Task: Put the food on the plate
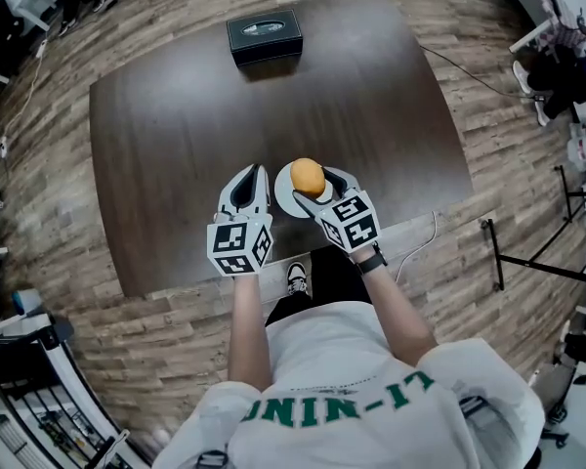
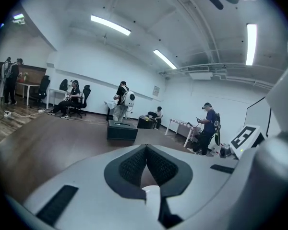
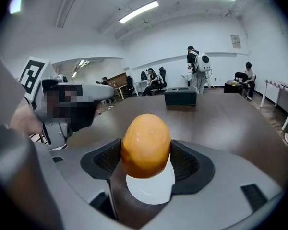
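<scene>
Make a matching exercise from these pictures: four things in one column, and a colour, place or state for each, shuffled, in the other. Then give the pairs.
Things:
1. food
2. plate
3. box
4. left gripper

Descriptions:
A. black, at the far end of the table
B. shut, with nothing between its fingers
C. orange, held in the right gripper
D. white, right under the food

Pairs: 1-C, 2-D, 3-A, 4-B

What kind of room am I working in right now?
Likely an open office or lab workspace: a long dark table, ceiling strip lights, and office chairs in the background.
</scene>
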The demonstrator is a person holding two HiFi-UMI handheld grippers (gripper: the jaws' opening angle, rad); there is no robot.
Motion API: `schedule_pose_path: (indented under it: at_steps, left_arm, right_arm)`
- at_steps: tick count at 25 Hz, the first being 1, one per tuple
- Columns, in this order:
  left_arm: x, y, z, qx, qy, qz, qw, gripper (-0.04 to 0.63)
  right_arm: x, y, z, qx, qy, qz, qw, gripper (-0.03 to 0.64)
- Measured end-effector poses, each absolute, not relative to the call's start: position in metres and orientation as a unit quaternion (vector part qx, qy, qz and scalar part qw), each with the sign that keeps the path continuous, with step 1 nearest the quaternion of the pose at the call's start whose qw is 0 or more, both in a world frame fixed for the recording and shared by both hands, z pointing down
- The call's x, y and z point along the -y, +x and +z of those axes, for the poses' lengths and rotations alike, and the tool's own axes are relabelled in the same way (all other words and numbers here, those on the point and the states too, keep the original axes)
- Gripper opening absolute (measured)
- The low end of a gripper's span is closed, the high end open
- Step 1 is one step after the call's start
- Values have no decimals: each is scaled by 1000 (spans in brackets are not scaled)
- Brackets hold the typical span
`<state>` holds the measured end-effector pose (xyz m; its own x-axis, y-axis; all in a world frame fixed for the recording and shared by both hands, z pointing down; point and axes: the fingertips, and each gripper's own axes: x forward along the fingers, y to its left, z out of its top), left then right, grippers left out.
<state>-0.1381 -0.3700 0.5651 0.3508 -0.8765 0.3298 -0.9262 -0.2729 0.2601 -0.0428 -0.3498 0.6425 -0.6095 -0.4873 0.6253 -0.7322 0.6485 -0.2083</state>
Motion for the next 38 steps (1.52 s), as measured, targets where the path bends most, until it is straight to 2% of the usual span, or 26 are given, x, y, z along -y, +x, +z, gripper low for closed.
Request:
schedule_pose_path:
  at_steps: [6,13,22,27,30,38]
  left_arm:
    - [379,-139,594,574,784,91,219,12]
    - [383,-142,606,580,775,63,243,12]
    - [385,-136,621,587,765,73,255,12]
    - [383,-136,633,589,758,93,264,12]
    - [381,-135,635,589,758,97,265,12]
    - [384,-135,622,592,762,104,242,12]
  right_arm:
    - [353,-42,691,856,335,255,299,328]
    - [356,-41,738,838,328,284,331,328]
    - [355,-42,760,833,306,293,357,328]
    - [355,-47,763,836,302,299,348,328]
    - [353,-49,760,839,295,304,341,387]
    - [359,-37,746,834,332,288,334,434]
